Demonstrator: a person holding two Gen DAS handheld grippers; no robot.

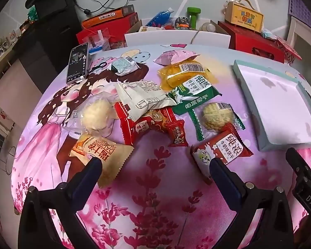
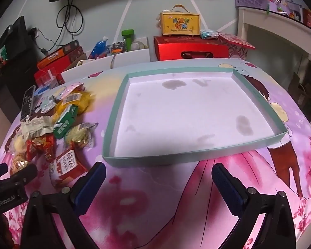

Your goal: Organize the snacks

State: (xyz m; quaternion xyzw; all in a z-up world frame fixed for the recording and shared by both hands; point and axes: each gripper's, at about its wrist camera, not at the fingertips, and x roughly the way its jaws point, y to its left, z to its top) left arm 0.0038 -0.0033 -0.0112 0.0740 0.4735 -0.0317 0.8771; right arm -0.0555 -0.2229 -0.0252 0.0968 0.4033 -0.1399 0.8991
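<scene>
Nearest, the left gripper (image 1: pixel 155 166) hangs with its jaws spread wide and nothing between them, above the pink cartoon-print cloth (image 1: pixel 159 203) that covers the table. Its left fingertip (image 1: pixel 94 166) overlaps the near corner of a cream-and-orange snack packet (image 1: pixel 101 155); its right fingertip sits just beside a red-and-white milk biscuit packet (image 1: pixel 221 148). The right gripper (image 2: pixel 158 174) is likewise released and empty, poised just short of the near wall of a shallow teal box tray (image 2: pixel 155 157), whose white floor shows only grey stains.

Farther back, left of the tray, the snacks lie in a loose heap — red packets (image 1: pixel 153 124), a clear-wrapped pale pastry (image 1: pixel 96 114), a silver-white pouch (image 1: pixel 143 99), a green mung-bean biscuit packet (image 1: pixel 194 95), a yellow bag (image 1: pixel 184 74), a pink pouch (image 1: pixel 176 57). A phone (image 1: pixel 77 63) lies at the far left of the table — beyond the far edge stand red gift boxes (image 2: pixel 190 48).
</scene>
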